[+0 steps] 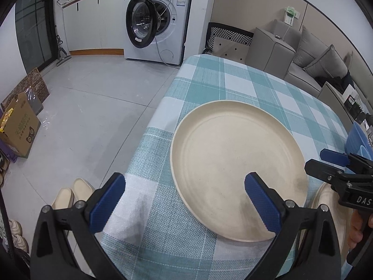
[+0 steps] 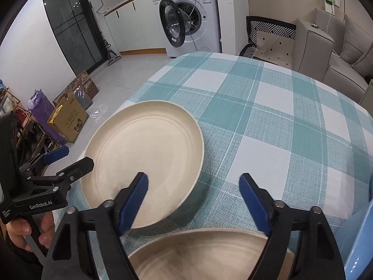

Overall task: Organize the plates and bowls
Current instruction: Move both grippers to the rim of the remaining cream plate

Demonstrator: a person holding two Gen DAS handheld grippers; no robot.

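A large cream plate [image 1: 237, 170] lies flat on the checked tablecloth near the table's left edge; it also shows in the right wrist view [image 2: 144, 158]. My left gripper [image 1: 184, 184] is open and empty, its right finger over the plate's near rim. My right gripper [image 2: 193, 186] is open and empty, above a second cream plate [image 2: 198, 256] at the near edge. That second plate's rim shows in the left wrist view [image 1: 324, 200]. The right gripper [image 1: 326, 161] appears at the right there, the left gripper [image 2: 67, 161] at the left in the right wrist view. A blue bowl [image 1: 356, 140] sits at the far right.
The table [image 2: 268, 116] has a teal and white checked cloth. Its left edge drops to a tiled floor with slippers [image 1: 70, 193] and a cardboard box [image 1: 18, 128]. A washing machine [image 1: 158, 21] and a grey sofa [image 1: 303, 53] stand beyond.
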